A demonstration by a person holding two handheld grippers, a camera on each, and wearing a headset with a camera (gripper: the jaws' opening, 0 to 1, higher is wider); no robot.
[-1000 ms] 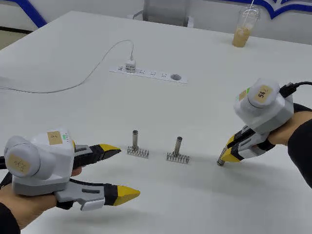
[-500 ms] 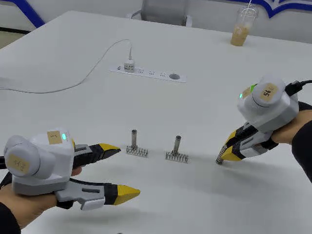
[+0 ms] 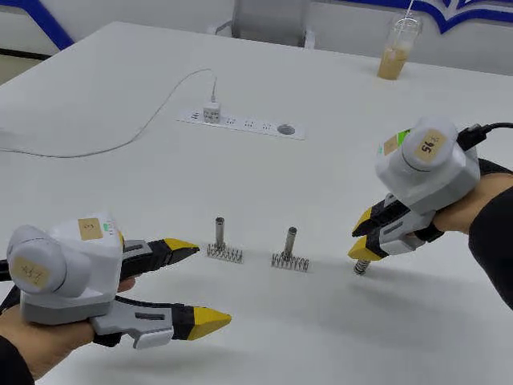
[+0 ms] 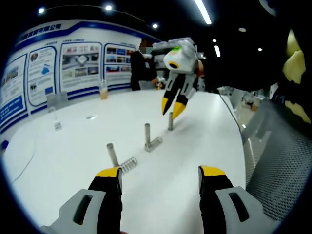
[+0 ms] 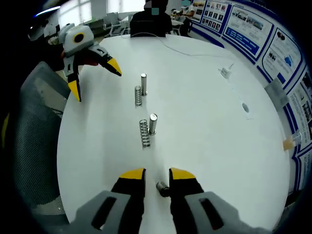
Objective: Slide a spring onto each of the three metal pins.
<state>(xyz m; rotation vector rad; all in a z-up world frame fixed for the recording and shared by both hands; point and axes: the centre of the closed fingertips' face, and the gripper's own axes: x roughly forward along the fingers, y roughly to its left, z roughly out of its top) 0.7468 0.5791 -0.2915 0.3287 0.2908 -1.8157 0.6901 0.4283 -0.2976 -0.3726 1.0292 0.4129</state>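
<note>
Release seems intended: right gripper [image 3: 361, 234] is held parted astride the spring-clad pin [image 3: 362, 266] at four o'clock; left gripper [image 3: 210, 282] is held agape at eight.

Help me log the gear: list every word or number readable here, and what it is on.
"56", as it seems to read: round sticker on the right gripper, head view.
Paper stickers on the left gripper: handwriting too blurred to read.
Wall posters: print too small to read.
</note>
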